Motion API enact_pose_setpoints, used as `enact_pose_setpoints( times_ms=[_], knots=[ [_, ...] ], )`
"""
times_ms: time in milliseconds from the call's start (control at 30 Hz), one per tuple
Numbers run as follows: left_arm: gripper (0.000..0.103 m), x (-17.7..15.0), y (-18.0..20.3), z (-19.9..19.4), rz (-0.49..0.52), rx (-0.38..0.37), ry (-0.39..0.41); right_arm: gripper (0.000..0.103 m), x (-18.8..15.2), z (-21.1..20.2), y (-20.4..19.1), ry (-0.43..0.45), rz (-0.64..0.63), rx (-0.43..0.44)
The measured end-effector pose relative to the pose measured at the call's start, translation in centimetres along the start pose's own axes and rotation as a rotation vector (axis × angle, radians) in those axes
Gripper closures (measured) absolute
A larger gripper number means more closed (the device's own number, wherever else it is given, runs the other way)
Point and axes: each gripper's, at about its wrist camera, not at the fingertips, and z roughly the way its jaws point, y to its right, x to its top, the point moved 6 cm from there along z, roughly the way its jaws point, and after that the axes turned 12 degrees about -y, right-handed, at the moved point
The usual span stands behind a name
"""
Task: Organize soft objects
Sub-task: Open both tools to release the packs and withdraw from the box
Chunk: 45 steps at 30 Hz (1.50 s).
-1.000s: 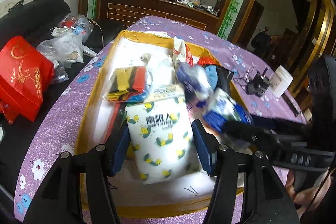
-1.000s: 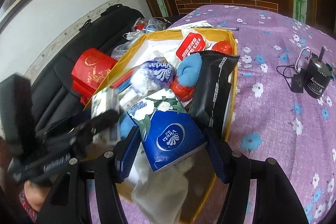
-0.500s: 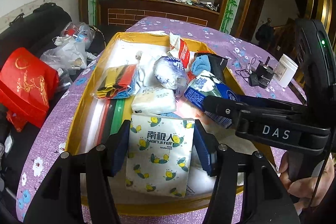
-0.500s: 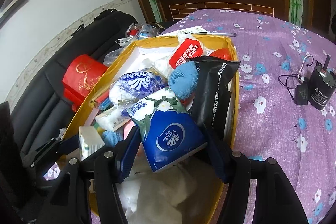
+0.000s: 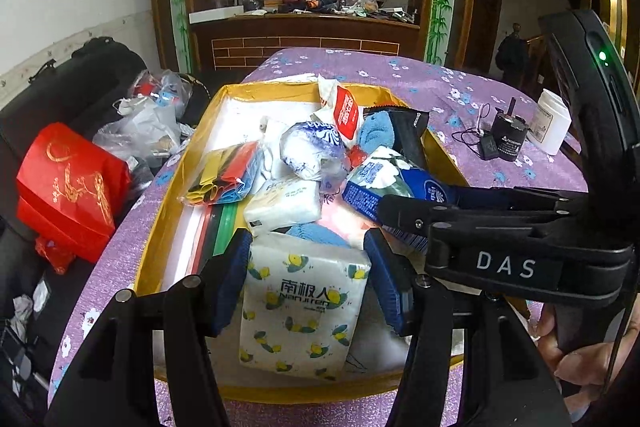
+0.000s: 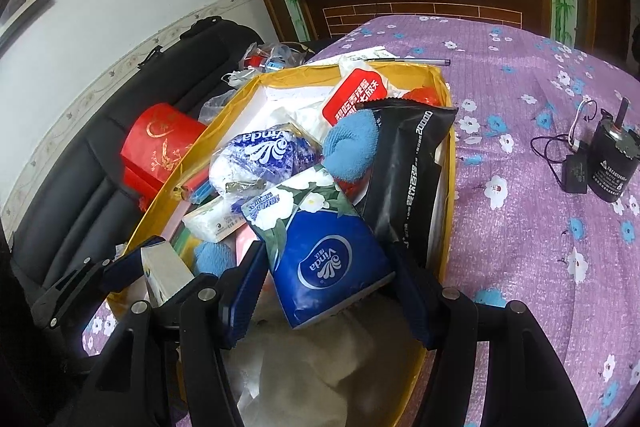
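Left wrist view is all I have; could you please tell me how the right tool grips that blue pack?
Observer: Both pads of the right tool press the sides of the blue Vinda tissue pack, logo face up.
Operator: Thanks. My left tool holds the yellow-patterned tissue pack; what lies under the right one?
Observer: A crumpled white sheet fills that near corner of the yellow box.
Operator: Is there anything beyond the box's far edge?
Observer: A pen lies on the purple tablecloth there.
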Motion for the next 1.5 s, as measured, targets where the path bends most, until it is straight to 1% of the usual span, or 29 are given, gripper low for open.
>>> enact_pose_setpoints(
  times_ms=[167,367,567,633,700,733,767,833,900,1000,1100,1167,1200,1267,1300,1333,1433,1500],
  knots=[
    [0.046,0.0,0.4,-0.2,0.011,0.025,0.010,0.039,-0.2,-0.1,-0.1,-0.003,0.000,0.005],
    [0.046,0.0,0.4,-0.4,0.010,0.036,0.017,0.037,-0.5,-0.5,-0.4,-0.004,-0.004,0.011],
    [0.046,0.0,0.6,-0.9,0.011,0.047,0.031,0.036,-0.6,-1.8,-0.7,0.013,-0.005,0.031],
    [0.044,0.1,0.6,-1.3,0.009,0.050,0.041,0.036,-0.6,-2.7,-0.6,0.028,-0.001,0.045],
    [0.040,0.1,0.6,-1.7,0.003,0.052,0.051,0.036,-0.6,-3.7,-0.7,0.045,-0.003,0.060],
    [0.039,0.2,0.5,-1.9,-0.003,0.052,0.059,0.034,-0.7,-4.3,-0.8,0.058,-0.005,0.059],
    [0.037,0.2,0.4,-2.2,-0.011,0.051,0.068,0.032,-0.7,-4.8,-0.8,0.070,-0.007,0.052],
    [0.031,0.3,0.2,-2.6,-0.028,0.050,0.084,0.025,-0.9,-6.1,-0.7,0.101,-0.015,0.035],
    [0.023,0.3,0.0,-3.2,-0.043,0.053,0.107,0.021,-1.2,-7.2,-0.4,0.125,-0.021,0.018],
    [0.020,0.3,-0.1,-3.9,-0.055,0.076,0.132,0.014,-2.1,-9.2,0.5,0.170,-0.026,-0.025],
    [0.019,0.2,0.1,-4.3,-0.072,0.097,0.147,0.008,-3.0,-10.6,1.9,0.203,-0.013,-0.058],
    [0.019,0.0,0.4,-4.4,-0.084,0.145,0.131,0.006,-3.9,-11.6,3.0,0.223,-0.006,-0.084],
    [0.019,-0.1,0.8,-4.3,-0.085,0.150,0.117,0.006,-4.4,-12.1,3.6,0.234,0.000,-0.105],
    [0.019,-0.3,1.4,-4.3,-0.087,0.139,0.103,0.003,-5.7,-13.1,4.7,0.261,-0.004,-0.145],
    [0.019,-0.4,2.0,-4.3,-0.083,0.129,0.099,0.000,-6.5,-13.6,5.2,0.276,-0.011,-0.180],
    [0.019,-0.5,2.5,-4.4,-0.074,0.127,0.097,0.000,-7.3,-14.1,5.7,0.290,-0.014,-0.223],
    [0.019,-0.7,4.4,-5.2,-0.040,0.102,0.136,0.000,-9.4,-15.5,7.3,0.325,-0.016,-0.289],
    [0.019,-0.7,5.5,-5.7,-0.055,0.113,0.153,0.000,-10.4,-16.3,8.4,0.344,-0.003,-0.306]
  ],
)
